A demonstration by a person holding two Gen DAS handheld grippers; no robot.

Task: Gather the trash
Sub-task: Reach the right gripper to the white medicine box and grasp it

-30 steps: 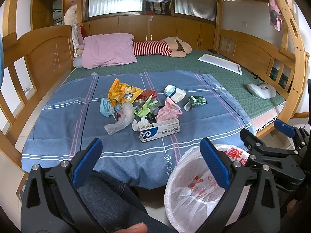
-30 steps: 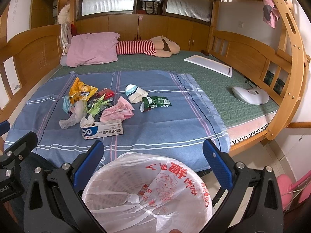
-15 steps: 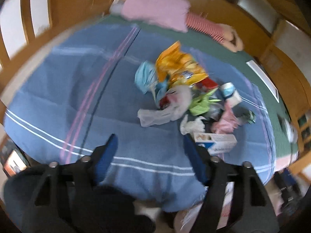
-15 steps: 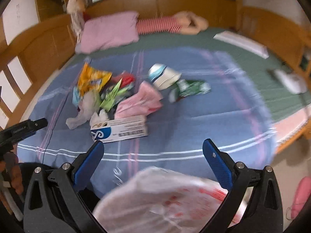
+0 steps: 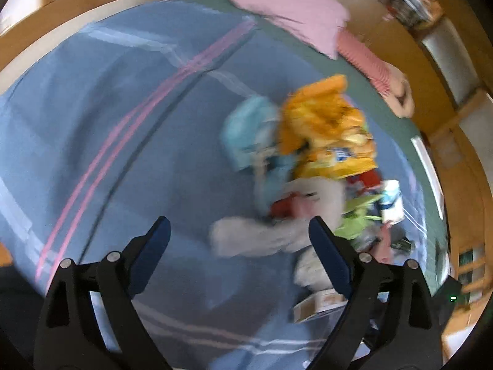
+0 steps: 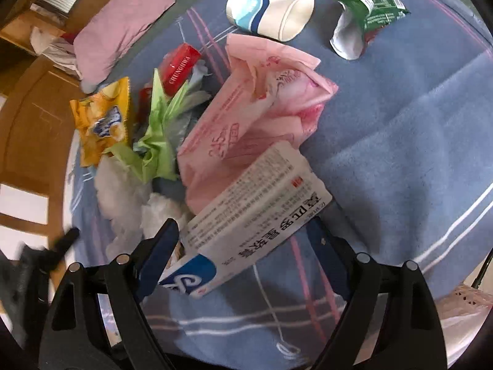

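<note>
- We hold the right gripper (image 6: 243,237) low over the blue blanket (image 6: 400,129) on the bed, jaws apart, one on each side of the white box (image 6: 255,215); we cannot tell whether they touch it.
- The box lies flat with its long axis on a diagonal, its blue-logo end between the jaws and its far end against the pink wrapper (image 6: 258,104).
- The box carries Chinese print; the red pack (image 6: 180,67) reads "CHUNGHWA".
- Our left gripper (image 5: 240,234) hovers tilted over the blurred heap, jaws apart, with a pale plastic bag (image 5: 265,237) lying between the tips.
- The orange bag (image 5: 326,132) lies beyond, beside a light-blue bag (image 5: 249,129).
</note>
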